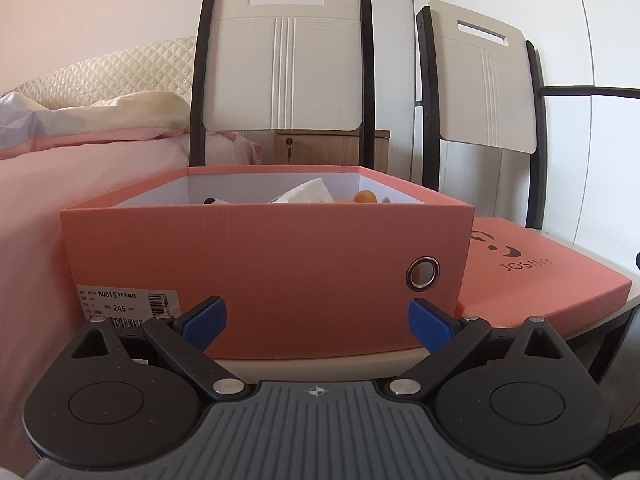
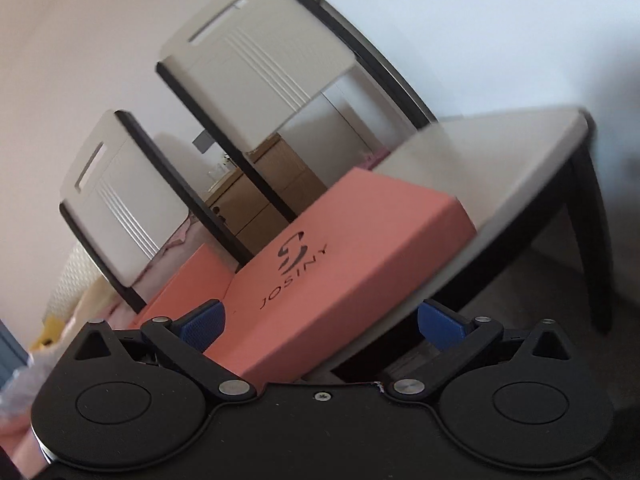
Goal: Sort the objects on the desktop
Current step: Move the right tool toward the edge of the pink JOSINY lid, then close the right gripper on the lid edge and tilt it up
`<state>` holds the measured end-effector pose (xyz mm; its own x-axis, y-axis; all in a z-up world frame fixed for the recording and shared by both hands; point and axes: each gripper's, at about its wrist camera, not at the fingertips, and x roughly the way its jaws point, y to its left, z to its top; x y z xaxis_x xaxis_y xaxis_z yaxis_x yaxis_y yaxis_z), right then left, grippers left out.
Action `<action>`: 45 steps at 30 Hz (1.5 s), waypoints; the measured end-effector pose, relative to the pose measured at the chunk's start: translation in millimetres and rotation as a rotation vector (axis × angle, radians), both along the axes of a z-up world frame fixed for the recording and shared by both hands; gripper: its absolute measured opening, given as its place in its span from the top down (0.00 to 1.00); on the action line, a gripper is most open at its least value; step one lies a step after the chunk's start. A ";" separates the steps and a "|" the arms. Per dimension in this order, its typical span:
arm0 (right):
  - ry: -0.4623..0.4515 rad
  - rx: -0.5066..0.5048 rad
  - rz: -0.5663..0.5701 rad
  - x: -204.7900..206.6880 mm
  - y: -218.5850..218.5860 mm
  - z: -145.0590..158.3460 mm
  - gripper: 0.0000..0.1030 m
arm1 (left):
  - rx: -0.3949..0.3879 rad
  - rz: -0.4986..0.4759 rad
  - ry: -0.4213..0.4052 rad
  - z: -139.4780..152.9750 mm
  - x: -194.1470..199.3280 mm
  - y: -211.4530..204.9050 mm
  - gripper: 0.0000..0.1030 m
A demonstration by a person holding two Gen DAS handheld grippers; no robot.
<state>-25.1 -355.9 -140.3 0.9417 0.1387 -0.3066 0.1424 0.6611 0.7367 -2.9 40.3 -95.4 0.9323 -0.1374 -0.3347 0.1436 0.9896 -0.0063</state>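
A salmon-pink shoe box stands open on the table, right in front of my left gripper. Over its rim show a white packet, something orange and a black-and-white item. The left gripper is open, with nothing between its blue fingertips. The box's pink lid lies flat to the right, printed JOSINY. In the tilted, blurred right wrist view the lid fills the middle, with the box beside it. My right gripper is open and empty near the lid's front edge.
Two white chairs with black frames stand behind the table. A bed with pink bedding lies to the left, a wooden cabinet behind. The pale table top extends past the lid, with its black leg at the right.
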 end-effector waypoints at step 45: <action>0.077 0.554 0.211 46.8 127.5 -66.9 0.60 | -0.246 -0.134 0.162 -2.1 7.6 20.2 0.04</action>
